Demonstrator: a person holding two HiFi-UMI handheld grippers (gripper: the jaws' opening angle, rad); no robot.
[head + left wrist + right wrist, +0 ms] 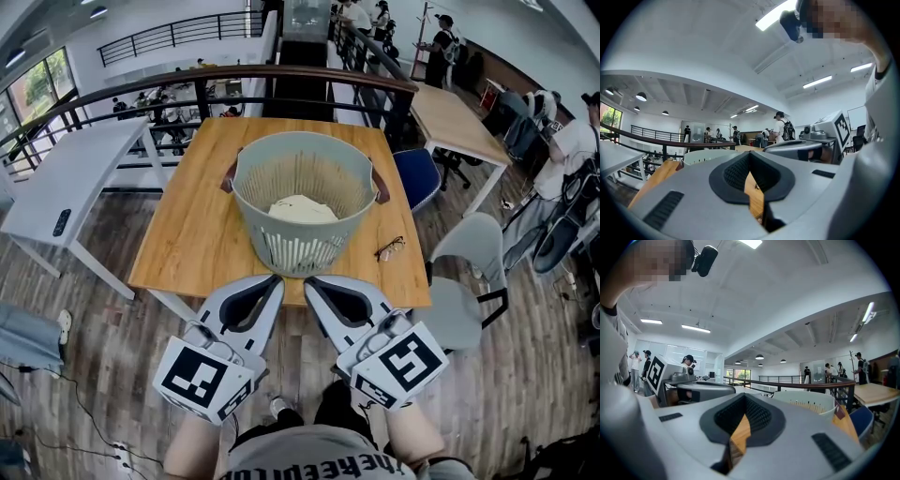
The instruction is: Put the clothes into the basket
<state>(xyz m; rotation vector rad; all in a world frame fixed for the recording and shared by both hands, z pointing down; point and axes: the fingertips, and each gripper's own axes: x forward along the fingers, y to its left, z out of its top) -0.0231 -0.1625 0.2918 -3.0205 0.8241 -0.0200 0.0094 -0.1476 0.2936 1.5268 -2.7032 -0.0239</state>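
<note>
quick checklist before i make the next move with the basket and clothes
1. Pale cloth inside basket: ok.
2. Basket upright on table: ok.
3. Left gripper jaws shut, nothing between them: ok.
4. Right gripper jaws shut, nothing between them: ok.
5. Glasses apart from basket, to its right: ok.
6. More clothes left to load: cannot tell, none shows on the table.
</note>
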